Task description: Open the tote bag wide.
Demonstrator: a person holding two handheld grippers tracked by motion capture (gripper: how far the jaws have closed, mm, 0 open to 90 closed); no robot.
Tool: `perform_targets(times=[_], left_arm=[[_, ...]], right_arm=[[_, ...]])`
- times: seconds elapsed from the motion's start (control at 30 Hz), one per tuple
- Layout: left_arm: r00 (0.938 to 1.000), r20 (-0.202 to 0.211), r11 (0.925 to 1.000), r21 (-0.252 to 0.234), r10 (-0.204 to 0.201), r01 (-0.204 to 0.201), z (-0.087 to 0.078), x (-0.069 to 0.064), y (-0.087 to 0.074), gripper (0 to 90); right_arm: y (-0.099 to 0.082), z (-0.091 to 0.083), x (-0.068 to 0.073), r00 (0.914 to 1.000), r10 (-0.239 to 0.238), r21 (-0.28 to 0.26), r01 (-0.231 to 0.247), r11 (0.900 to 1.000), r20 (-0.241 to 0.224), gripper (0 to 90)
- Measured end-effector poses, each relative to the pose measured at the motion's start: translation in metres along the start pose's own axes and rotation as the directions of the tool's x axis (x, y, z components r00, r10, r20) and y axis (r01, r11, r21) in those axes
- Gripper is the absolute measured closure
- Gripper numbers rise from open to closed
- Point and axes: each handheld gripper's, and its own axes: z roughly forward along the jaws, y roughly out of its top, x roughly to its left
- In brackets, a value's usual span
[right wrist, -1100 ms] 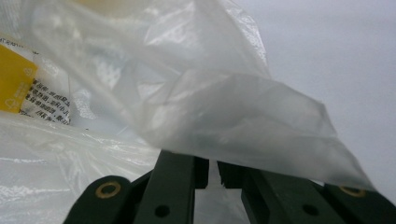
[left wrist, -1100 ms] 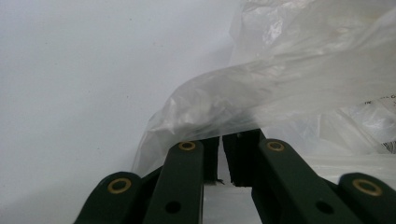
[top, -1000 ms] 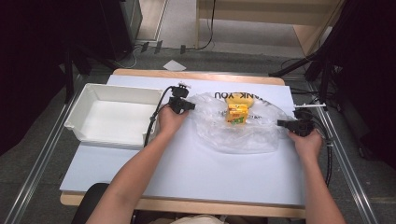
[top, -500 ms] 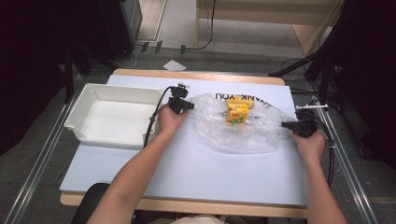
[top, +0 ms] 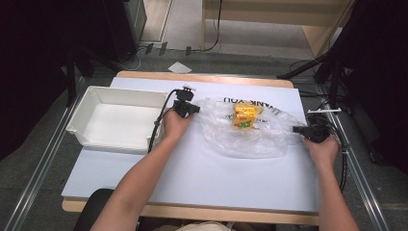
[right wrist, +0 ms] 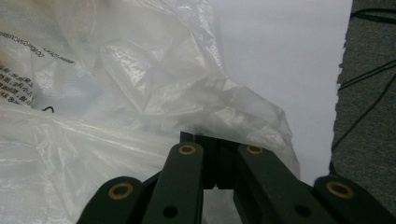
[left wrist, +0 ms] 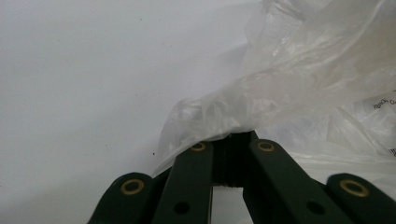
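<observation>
A clear plastic bag printed with "THANK YOU" lies crumpled on the white table top. Inside it sits a yellow and orange carton. At the bag's left edge, my left gripper is shut on a pinch of the film. In the left gripper view the bag bunches up right at the closed jaw tips of the left gripper. My right gripper is shut on the bag's right edge. In the right gripper view the film folds over the tips of the right gripper.
An empty white tray stands on the left part of the table, just beside my left hand. Cables trail along the table's right edge. Grey floor, dark stands and a wooden bench lie beyond the far edge.
My right gripper has slid slightly towards the person's side with the bag edge in it. The left gripper has stayed where it was.
</observation>
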Motion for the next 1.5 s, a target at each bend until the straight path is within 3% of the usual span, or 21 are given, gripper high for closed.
perform_targets(times=[0.23, 0.43, 0.87, 1.03, 1.23, 1.5], left_arm=[[1.0, -0.002, 1.0, -0.002, -0.007, 0.007, 0.0, 0.001, 0.0, 90.0], [0.9997, -0.001, 0.9997, -0.002, -0.024, 0.024, 0.0, 0.002, 0.001, 90.0], [0.9994, 0.001, 0.9994, -0.004, -0.034, 0.034, -0.001, 0.001, 0.0, 87.7], [1.0, -0.007, 0.9999, -0.013, 0.0, 0.0, -0.006, -0.005, 0.001, 84.4], [0.9989, 0.03, 0.9981, -0.052, 0.034, -0.033, -0.02, -0.019, 0.004, 81.2], [0.9946, 0.078, 0.9919, -0.112, 0.068, -0.059, -0.043, -0.027, 0.01, 81.6]], right_arm=[[0.0, -0.001, 0.0, 0.9995, -0.028, 0.009, 0.028, 0.9996, 0.015, 90.0], [-0.001, -0.001, -0.003, 0.9999, 0.012, -0.004, -0.012, 0.9999, 0.01, 90.0], [-0.002, -0.001, -0.002, 0.9993, 0.038, -0.023, -0.038, 0.999, -0.004, 90.0], [0.001, -0.012, 0.004, 0.9996, 0.014, -0.049, -0.015, 0.9987, -0.025, 90.0], [0.004, -0.022, 0.011, 0.9988, -0.015, -0.07, 0.012, 0.9975, -0.047, 90.0], [0.012, -0.037, 0.026, 0.9956, -0.069, -0.106, 0.062, 0.9924, -0.063, 90.0]])
